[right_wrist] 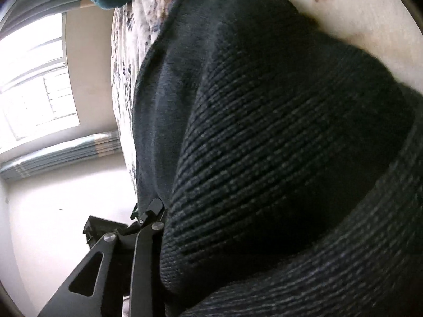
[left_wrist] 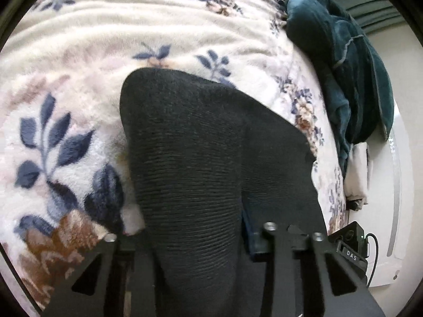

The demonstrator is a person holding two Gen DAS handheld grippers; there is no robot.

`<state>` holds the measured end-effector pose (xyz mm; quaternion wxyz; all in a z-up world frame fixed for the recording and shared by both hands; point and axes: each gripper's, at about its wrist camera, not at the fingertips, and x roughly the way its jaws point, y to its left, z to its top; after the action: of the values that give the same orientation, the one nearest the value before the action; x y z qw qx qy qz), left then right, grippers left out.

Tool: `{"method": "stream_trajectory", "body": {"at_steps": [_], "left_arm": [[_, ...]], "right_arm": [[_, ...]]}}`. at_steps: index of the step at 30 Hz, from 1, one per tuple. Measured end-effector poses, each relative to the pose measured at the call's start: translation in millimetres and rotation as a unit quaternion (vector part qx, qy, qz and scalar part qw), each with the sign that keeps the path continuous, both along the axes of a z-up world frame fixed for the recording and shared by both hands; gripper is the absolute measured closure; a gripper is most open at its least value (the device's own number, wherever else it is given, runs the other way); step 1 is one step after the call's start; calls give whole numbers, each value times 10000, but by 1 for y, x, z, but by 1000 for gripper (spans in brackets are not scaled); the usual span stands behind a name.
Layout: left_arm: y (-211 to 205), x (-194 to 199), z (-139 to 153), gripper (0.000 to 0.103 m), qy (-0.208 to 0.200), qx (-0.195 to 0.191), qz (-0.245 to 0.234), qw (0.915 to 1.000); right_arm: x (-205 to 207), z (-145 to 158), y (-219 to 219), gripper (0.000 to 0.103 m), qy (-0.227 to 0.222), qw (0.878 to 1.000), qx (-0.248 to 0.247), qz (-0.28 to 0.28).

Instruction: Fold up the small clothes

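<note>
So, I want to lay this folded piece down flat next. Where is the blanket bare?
The floral blanket lies bare beyond and to the left of the black knit garment, up to the far edge. The right side is crowded: a dark green bundle sits along that edge. Both views are mostly filled by the garment, held in the fingers.

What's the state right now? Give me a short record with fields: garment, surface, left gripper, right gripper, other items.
garment: black ribbed knit piece, draped over both cameras' foreground, partly lifted off the bed
surface: cream fleece blanket with blue floral print
left gripper: closed on the black knit, fabric bunched between its fingers
right gripper: closed on the knit's edge; only one finger shows, the other hidden by fabric
other items: dark teal fleece garment heaped at the blanket's far edge
fold status: not yet folded
</note>
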<state>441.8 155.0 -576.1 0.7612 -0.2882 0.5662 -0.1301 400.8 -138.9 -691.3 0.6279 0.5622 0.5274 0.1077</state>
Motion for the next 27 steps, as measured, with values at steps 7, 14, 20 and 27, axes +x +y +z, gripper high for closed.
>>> {"method": "stream_trajectory", "body": {"at_steps": [7,14,20,27], "left_arm": [[0,4,51,83,-367,-206,50,9991],[12,64,106,83,-731,-526,23,9959],[17,164,136,83,-1014,-397,-272,9937],[25,292,120,83,-994,-108,-659,9928]], "right_arm": [[0,45,2,76,-235,9997,-80,-2],[35,123,6,77,-951,9952,-228,54],[106,162,15,77,-1405,9894,-365,-51],[224,158,32,77,-1662,9840,-557,-305]]}}
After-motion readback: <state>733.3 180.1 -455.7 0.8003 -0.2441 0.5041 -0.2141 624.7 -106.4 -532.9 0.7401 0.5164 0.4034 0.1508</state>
